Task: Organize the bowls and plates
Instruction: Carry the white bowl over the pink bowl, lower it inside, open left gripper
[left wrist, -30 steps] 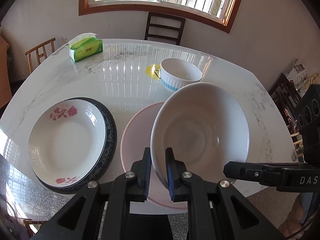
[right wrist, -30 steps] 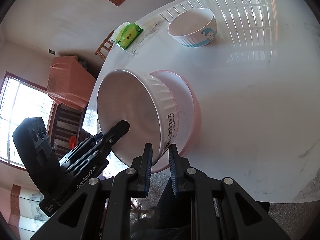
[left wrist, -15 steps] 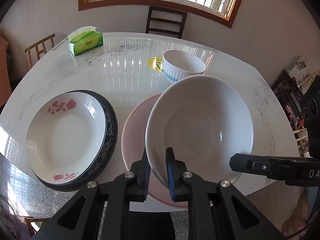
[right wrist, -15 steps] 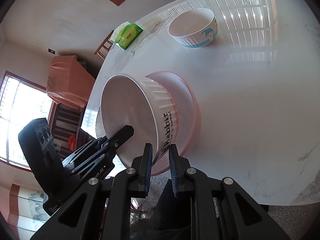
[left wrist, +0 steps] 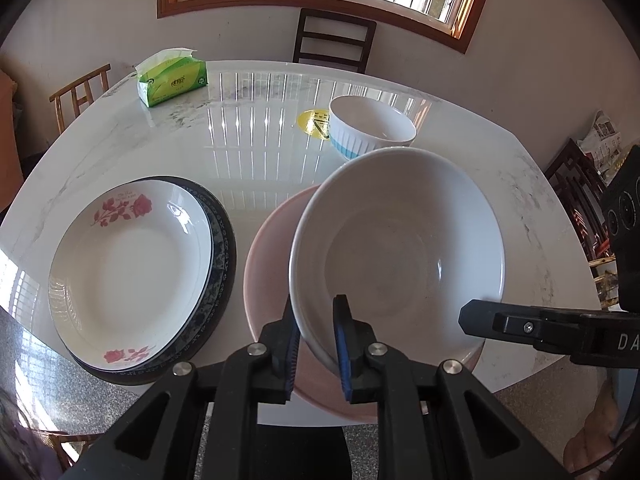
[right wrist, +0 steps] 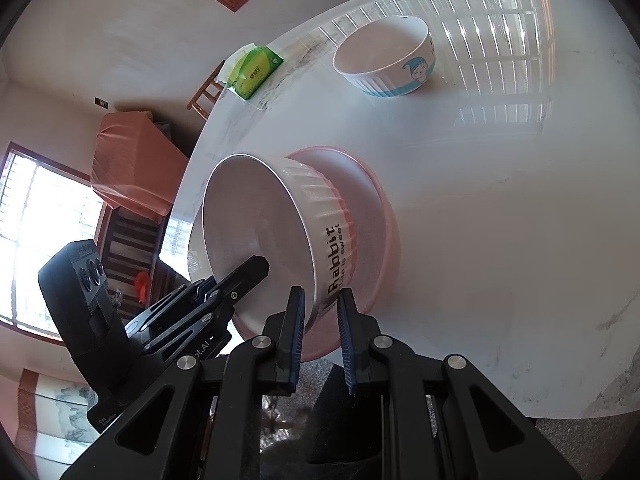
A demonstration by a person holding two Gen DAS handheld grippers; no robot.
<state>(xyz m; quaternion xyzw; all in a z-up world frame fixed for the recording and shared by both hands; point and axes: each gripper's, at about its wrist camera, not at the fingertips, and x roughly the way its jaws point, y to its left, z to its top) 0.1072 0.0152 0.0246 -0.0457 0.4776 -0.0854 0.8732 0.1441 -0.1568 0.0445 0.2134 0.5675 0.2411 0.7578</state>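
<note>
We see a glossy, smooth marble-look table (left wrist: 260, 148) mirroring the window bars. The bowl (left wrist: 400, 248) looks like glazed white ceramic, ribbed outside. The pink plate (left wrist: 268, 280) has a softer sheen. The tissue pack (left wrist: 172, 80) is shiny plastic film.

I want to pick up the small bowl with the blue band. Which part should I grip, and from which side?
I would grip the rim of the small bowl, one finger inside and one outside the wall, coming from above. It stands upright and alone on the table, mouth open, rim free all round.
</note>
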